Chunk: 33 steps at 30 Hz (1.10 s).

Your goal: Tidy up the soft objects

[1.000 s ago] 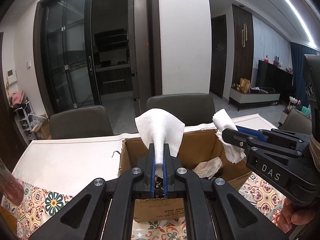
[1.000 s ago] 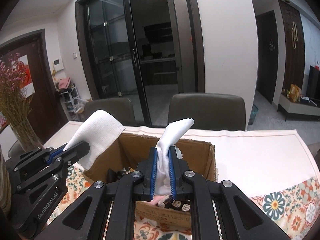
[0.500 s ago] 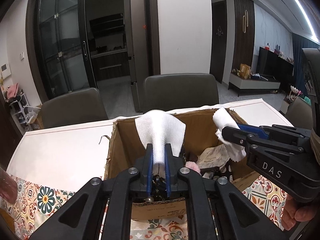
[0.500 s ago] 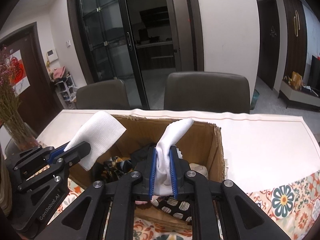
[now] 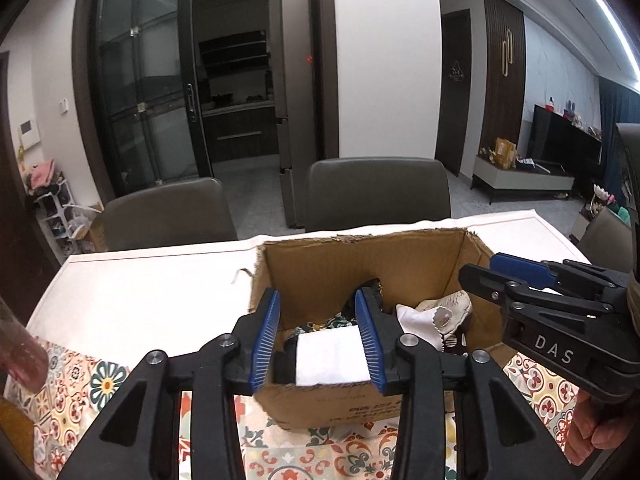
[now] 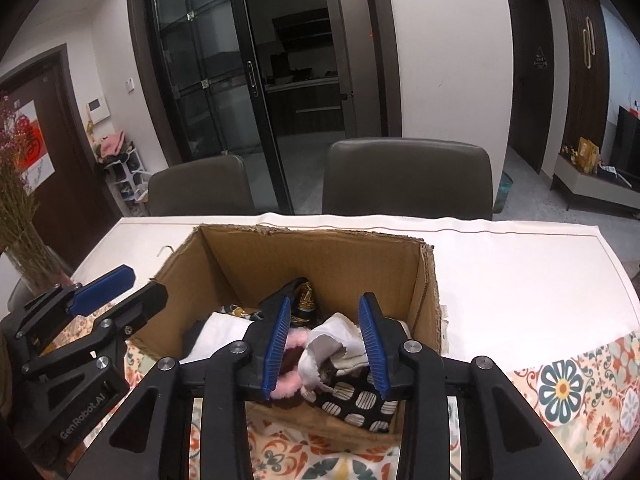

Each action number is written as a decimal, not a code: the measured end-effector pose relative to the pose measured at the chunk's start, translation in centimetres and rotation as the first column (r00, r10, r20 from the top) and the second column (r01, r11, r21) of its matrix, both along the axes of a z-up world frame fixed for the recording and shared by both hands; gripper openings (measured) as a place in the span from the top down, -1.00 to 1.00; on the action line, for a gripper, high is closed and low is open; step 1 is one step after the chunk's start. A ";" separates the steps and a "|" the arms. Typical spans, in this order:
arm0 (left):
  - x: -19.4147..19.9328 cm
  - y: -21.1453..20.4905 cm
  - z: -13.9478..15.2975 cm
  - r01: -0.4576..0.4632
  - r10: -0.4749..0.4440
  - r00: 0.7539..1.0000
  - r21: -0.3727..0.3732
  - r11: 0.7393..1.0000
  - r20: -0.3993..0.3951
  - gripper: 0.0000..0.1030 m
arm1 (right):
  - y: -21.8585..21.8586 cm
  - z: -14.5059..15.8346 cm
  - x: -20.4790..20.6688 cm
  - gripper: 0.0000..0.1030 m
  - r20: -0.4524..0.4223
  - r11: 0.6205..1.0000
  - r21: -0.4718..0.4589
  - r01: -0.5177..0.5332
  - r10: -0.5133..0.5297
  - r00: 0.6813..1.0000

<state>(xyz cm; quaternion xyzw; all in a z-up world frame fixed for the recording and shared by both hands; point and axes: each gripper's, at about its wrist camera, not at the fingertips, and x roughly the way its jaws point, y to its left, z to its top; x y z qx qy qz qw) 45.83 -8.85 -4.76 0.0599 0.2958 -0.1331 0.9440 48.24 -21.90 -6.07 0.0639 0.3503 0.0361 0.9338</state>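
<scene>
An open cardboard box (image 5: 360, 264) (image 6: 320, 256) stands on the table, holding several soft items. My left gripper (image 5: 318, 340) hovers over its near left part with jaws opening. A flat white cloth (image 5: 332, 360) lies loose in the box below them. My right gripper (image 6: 326, 344) hangs over the near right part, jaws also opening, and a crumpled white cloth (image 6: 336, 340) rests beneath them on a pink fluffy item (image 6: 296, 360). Each view shows the other gripper beside it: the right gripper (image 5: 492, 272) and the left gripper (image 6: 128, 294).
A black-and-white patterned pouch (image 6: 356, 400) and a beige cloth (image 5: 448, 308) also lie in the box. The table (image 6: 520, 272) has a white top and a patterned runner. Two grey chairs (image 6: 404, 176) stand behind it. A vase of dried flowers (image 6: 16, 216) is at the far left.
Both grippers dipped towards the box and their jaws parted. The two white cloths, earlier pinched upright between the pads, have dropped into the box.
</scene>
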 end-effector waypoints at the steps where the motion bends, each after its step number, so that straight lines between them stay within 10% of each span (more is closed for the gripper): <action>1: -0.4 0.2 0.3 -0.007 0.007 1.000 -0.001 1.000 0.004 0.16 | 0.1 0.3 -0.4 0.28 0.006 1.000 -0.001 0.002 -0.002 1.000; 33: -17.1 7.3 7.6 -0.042 0.048 0.990 -0.042 0.998 0.134 -0.51 | 4.6 9.0 -17.7 -0.04 0.158 0.992 -0.037 0.119 -0.112 0.981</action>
